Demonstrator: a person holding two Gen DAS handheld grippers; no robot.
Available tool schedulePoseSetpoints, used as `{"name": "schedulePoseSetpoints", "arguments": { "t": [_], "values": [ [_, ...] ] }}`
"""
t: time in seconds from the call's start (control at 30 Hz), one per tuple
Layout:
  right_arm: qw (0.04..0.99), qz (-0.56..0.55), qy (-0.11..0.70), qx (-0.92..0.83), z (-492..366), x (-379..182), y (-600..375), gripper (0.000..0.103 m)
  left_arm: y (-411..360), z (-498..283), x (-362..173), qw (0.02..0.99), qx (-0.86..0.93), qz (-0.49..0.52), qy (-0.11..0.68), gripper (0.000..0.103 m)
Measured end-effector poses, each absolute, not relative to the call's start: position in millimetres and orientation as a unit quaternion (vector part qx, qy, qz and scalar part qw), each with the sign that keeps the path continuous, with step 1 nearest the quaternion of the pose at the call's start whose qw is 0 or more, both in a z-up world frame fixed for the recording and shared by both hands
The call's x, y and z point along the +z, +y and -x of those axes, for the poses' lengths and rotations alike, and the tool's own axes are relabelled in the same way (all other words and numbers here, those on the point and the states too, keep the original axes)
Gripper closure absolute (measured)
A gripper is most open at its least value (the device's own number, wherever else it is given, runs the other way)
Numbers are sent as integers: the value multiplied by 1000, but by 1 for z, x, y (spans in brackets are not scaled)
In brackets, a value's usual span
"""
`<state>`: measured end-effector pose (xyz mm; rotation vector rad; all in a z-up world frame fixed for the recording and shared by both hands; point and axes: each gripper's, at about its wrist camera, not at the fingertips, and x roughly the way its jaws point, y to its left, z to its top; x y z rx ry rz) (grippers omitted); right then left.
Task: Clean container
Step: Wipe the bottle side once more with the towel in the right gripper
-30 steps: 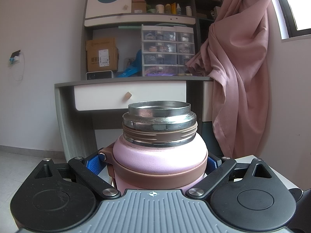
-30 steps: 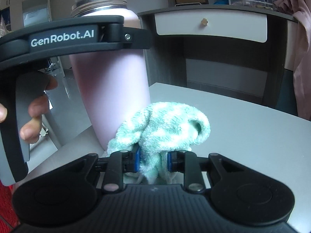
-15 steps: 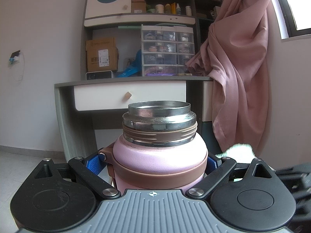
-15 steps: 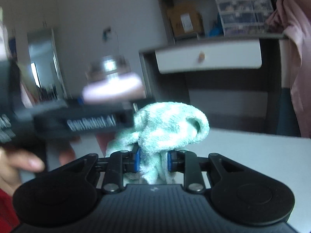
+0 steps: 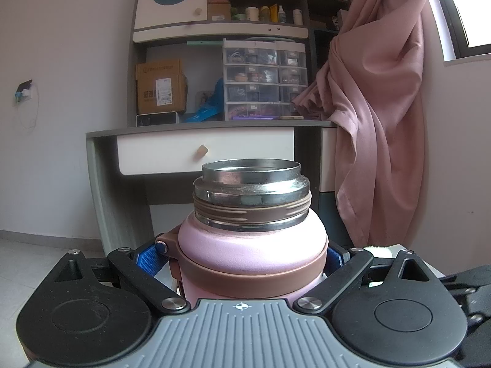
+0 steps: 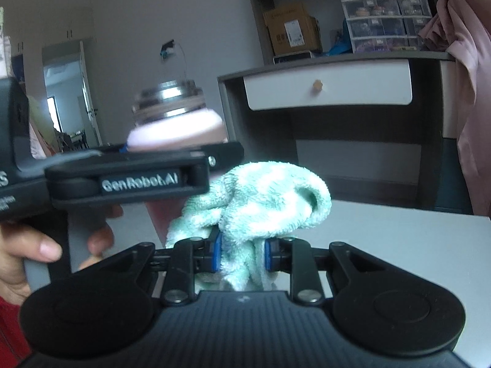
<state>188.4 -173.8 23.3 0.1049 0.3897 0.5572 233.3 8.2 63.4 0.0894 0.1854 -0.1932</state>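
Observation:
A pink flask [image 5: 251, 251] with an open steel mouth and a brown collar stands upright between the blue pads of my left gripper [image 5: 242, 257], which is shut on its body. In the right wrist view the flask [image 6: 175, 122] shows at the left, behind the left gripper's black body [image 6: 129, 181] and the hand that holds it. My right gripper [image 6: 242, 254] is shut on a bunched mint-green and white cloth [image 6: 260, 202], held a little right of the flask and below its mouth. The cloth's edge [image 5: 379, 249] peeks out at the right of the left wrist view.
A white table [image 6: 399, 245] lies under the cloth and flask. Beyond it stands a grey desk with a white drawer [image 5: 205, 153], shelves, a cardboard box [image 5: 161, 89] and clear drawer units [image 5: 265, 81]. A pink curtain [image 5: 377, 116] hangs at the right.
My right gripper rose and tilted with the cloth, so the flask now appears lower and smaller in its view. It came into the left wrist view at the right. The left gripper and flask stayed still.

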Motion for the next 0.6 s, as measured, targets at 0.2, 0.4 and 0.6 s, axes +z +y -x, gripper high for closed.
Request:
{"name": "schedulePoseSetpoints", "arguments": {
  "t": [0.2, 0.4, 0.6],
  "values": [
    [935, -28, 232, 266, -196, 12, -167, 78, 8, -233, 63, 990, -97, -45, 92, 7],
    [923, 14, 276, 266, -200, -4, -154, 78, 8, -232, 63, 990, -98, -46, 92, 7],
    [923, 16, 277, 268, -197, -5, -154, 78, 7, -232, 63, 990, -97, -47, 91, 6]
  ]
}}
